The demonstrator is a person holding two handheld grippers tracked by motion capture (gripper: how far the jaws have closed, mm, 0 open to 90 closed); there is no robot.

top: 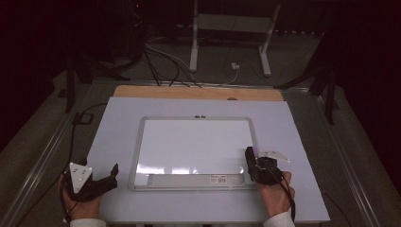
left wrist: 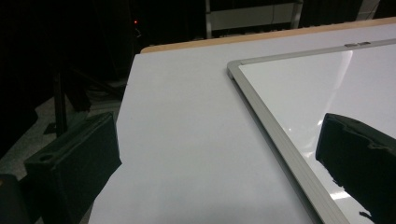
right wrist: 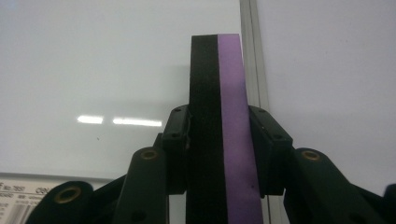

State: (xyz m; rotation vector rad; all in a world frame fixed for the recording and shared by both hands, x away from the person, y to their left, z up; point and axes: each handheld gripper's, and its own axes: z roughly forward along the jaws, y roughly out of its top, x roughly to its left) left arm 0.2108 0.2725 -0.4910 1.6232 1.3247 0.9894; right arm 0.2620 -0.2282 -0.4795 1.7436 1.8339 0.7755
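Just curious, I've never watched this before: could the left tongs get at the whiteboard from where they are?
Probably yes. The left tongs stand open beside the whiteboard, with only bare white table cover between them and its frame.

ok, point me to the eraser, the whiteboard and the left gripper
eraser (right wrist: 219, 121): right gripper view, on its black felt side, clamped between the jaws.
whiteboard (top: 194, 144): high view, on the bare white writing surface.
left gripper (top: 112, 176): high view, midway between its open jaw tips.
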